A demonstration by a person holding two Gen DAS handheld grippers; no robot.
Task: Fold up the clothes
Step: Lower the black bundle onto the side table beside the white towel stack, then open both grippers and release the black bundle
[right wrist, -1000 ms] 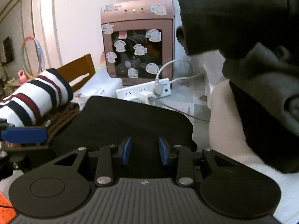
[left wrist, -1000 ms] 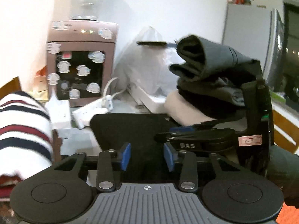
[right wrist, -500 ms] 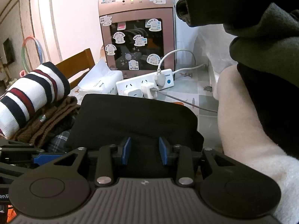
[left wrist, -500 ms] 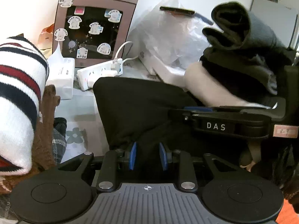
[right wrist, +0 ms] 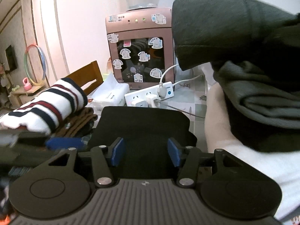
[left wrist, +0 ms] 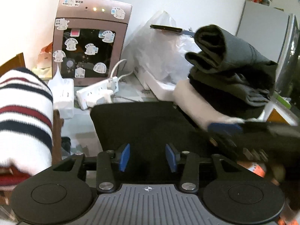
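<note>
A: From the left wrist, where is the piece being folded?
B: The black garment (left wrist: 138, 123) lies flat in front of the pink water dispenser (left wrist: 90, 45), already a neat rectangle. The left gripper (left wrist: 148, 157) has just been opening; its pads stand apart over the near edge, pressing on nothing. The right gripper (left wrist: 225, 129) reaches in from that garment's right side.
A: And from the right wrist?
B: The right gripper (right wrist: 144, 153) has just widened too, jaws well apart, cloth below but not pinched.
A: Progress?
B: Folded dark clothes (right wrist: 258, 97) are stacked right of the dispenser; the striped sweater (right wrist: 46, 106) heap, left of it, probably waits. I'd judge this piece nearly finished and due for stacking.
</note>
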